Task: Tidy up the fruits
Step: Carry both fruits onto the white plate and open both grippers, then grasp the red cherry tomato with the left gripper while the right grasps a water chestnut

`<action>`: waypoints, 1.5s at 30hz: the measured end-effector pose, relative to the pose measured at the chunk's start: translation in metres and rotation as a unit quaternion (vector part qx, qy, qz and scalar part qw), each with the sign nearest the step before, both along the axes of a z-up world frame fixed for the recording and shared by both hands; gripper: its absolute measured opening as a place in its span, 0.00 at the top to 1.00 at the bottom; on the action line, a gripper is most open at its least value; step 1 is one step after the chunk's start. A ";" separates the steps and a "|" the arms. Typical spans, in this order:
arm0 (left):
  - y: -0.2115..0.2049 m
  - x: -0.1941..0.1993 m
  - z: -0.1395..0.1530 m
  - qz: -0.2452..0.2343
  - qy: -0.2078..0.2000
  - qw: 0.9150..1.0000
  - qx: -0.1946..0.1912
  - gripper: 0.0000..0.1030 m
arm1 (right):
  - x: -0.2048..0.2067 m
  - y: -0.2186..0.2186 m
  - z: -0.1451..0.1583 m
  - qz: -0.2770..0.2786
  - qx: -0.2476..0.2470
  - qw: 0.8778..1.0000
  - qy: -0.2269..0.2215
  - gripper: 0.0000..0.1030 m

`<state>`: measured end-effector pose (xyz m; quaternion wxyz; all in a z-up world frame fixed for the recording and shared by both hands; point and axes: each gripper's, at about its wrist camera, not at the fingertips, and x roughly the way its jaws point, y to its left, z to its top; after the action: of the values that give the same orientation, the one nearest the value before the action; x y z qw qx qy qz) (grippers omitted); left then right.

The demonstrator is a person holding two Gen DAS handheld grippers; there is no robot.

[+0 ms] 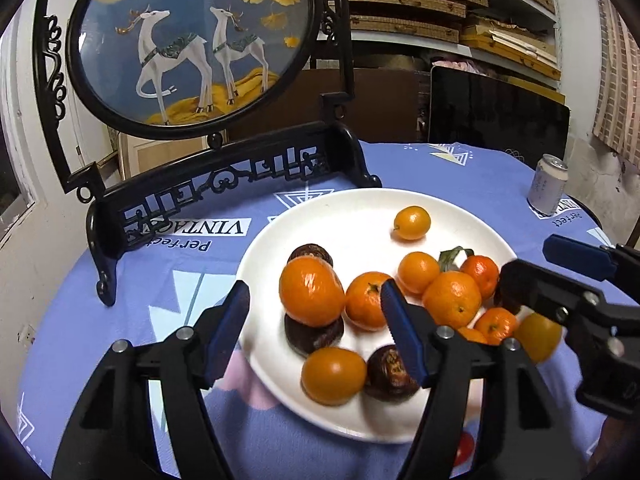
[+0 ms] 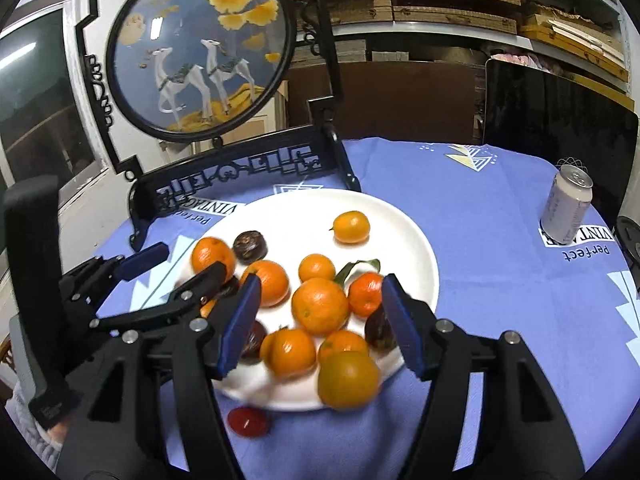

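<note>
A white plate (image 1: 360, 208) (image 2: 416, 248) on the blue cloth holds several tangerines, such as a big one (image 1: 312, 292) (image 2: 320, 306), plus dark round fruits (image 1: 314, 332) (image 2: 249, 245). A small orange fruit (image 1: 412, 223) (image 2: 351, 227) lies apart at the far side. My left gripper (image 1: 314, 286) (image 2: 192, 258) hangs open over the plate's left part, touching nothing. My right gripper (image 2: 321, 280) (image 1: 128, 260) is open above the right part. A blurred yellow-orange fruit (image 2: 348, 380) (image 1: 538, 336) is at the plate's near rim below it, free of the pads.
A black carved stand with a round deer picture (image 1: 192, 40) (image 2: 200, 48) rises behind the plate. A drink can (image 1: 547, 190) (image 2: 567, 204) stands at the right, with a dark panel (image 2: 560, 120) behind. A small red item (image 2: 248, 422) lies on the cloth by the near rim.
</note>
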<state>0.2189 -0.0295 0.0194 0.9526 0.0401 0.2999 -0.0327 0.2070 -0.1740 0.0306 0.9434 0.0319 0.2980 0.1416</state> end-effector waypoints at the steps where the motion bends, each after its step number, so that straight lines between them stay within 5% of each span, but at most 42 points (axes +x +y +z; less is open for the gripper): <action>1: 0.002 -0.006 0.002 0.000 -0.004 1.000 -0.001 0.34 | -0.006 0.000 0.001 0.002 -0.003 1.000 -0.002 0.36; 18: 0.045 -0.085 -0.009 0.031 0.011 0.999 -0.033 0.34 | -0.152 -0.007 -0.038 0.092 -0.003 0.995 0.034 0.25; 23: 0.035 -0.093 -0.011 0.015 0.009 1.000 -0.020 0.33 | -0.151 -0.027 -0.032 0.079 0.010 0.997 0.014 0.25; 27: 0.013 -0.100 -0.016 -0.041 0.020 0.999 -0.015 0.33 | -0.146 -0.048 -0.027 0.060 0.041 0.997 0.023 0.25; 37: -0.034 -0.081 -0.038 -0.109 0.067 0.992 -0.003 0.34 | -0.157 0.009 -0.051 0.158 -0.041 0.985 0.057 0.25; 45: -0.049 -0.061 -0.053 -0.123 0.095 0.988 0.006 0.34 | -0.131 0.037 -0.068 0.148 -0.050 0.983 0.094 0.33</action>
<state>0.1579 -0.0788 -0.0331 0.9082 0.0787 0.3822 -0.1513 0.0756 -0.1367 -0.0370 0.8802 -0.0469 0.3937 0.2609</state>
